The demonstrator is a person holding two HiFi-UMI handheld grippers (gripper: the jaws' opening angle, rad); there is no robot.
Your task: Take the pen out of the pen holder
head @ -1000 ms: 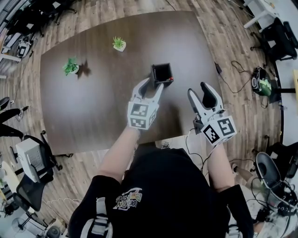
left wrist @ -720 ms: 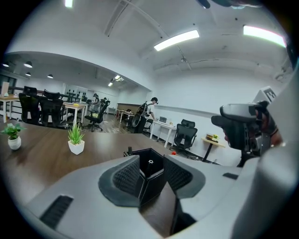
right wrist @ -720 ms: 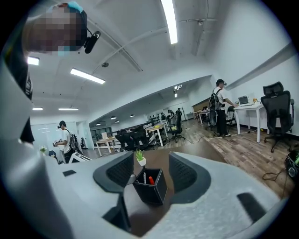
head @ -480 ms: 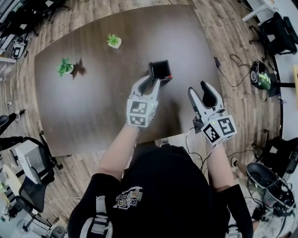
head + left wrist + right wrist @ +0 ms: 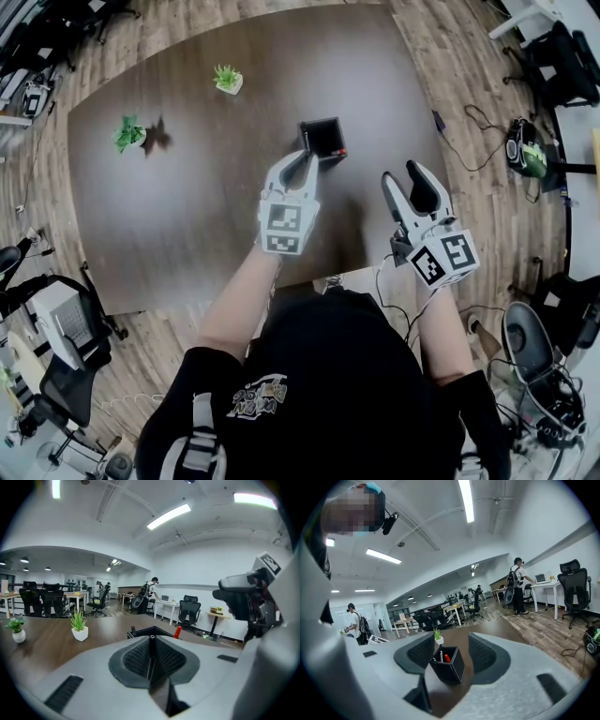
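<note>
Since the jaws of my left gripper (image 5: 304, 157) have just been closing and now pinch a thin dark pen (image 5: 151, 648) standing in the pen holder (image 5: 323, 139) toward the table's (image 5: 187, 206) right edge, a slanted pull could tip or drag the holder. My right gripper (image 5: 405, 183) hangs spread, well apart from it, bracing nothing.

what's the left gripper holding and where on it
The left gripper, whose jaws have just been closing, pinches a thin dark pen near its upper end.
</note>
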